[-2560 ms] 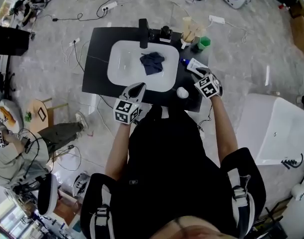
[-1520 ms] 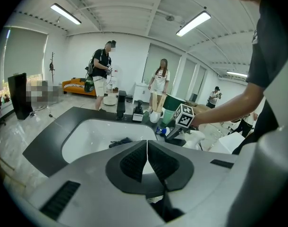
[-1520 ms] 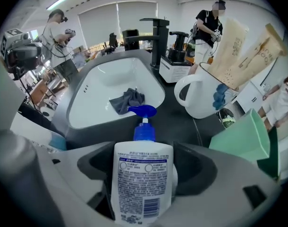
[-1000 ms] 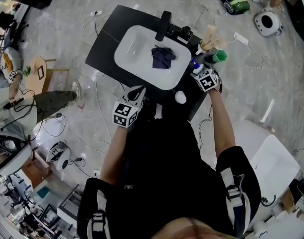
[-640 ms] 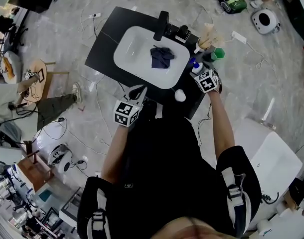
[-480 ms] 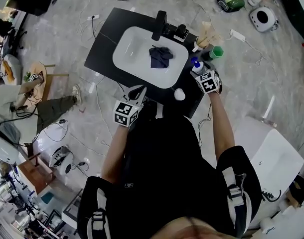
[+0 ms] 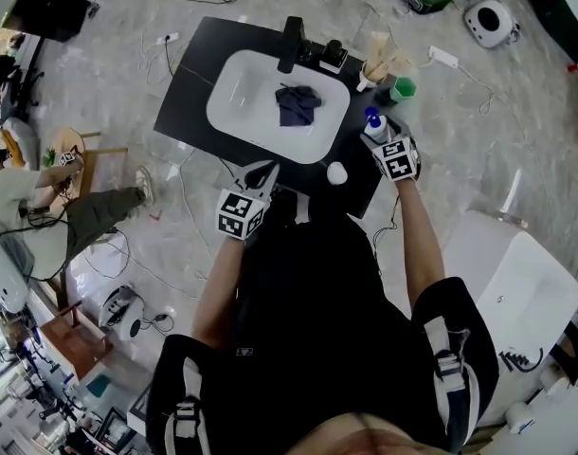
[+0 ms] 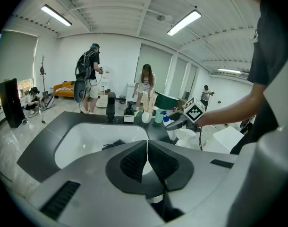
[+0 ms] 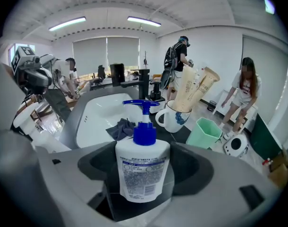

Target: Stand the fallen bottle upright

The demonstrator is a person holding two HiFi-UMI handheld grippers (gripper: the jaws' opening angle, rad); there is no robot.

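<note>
My right hand-held gripper (image 9: 145, 175) pinches the one pump bottle (image 9: 143, 160), smooth white plastic with a blue pump head. It is upright at the right end of the glossy black surface (image 7: 180, 112), where earlier it lay on its side. My left hand-held gripper (image 8: 146, 161) is pressed together, empty. One crumpled dark cloth (image 7: 297, 104) lies in the rounded white basin (image 7: 237, 102). Behind the bottle are one white mug (image 9: 171, 117) and one faceted green cup (image 9: 204, 132).

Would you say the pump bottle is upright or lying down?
Upright: the pump bottle stands clamped in the right gripper, its blue pump end pointing up.
</note>
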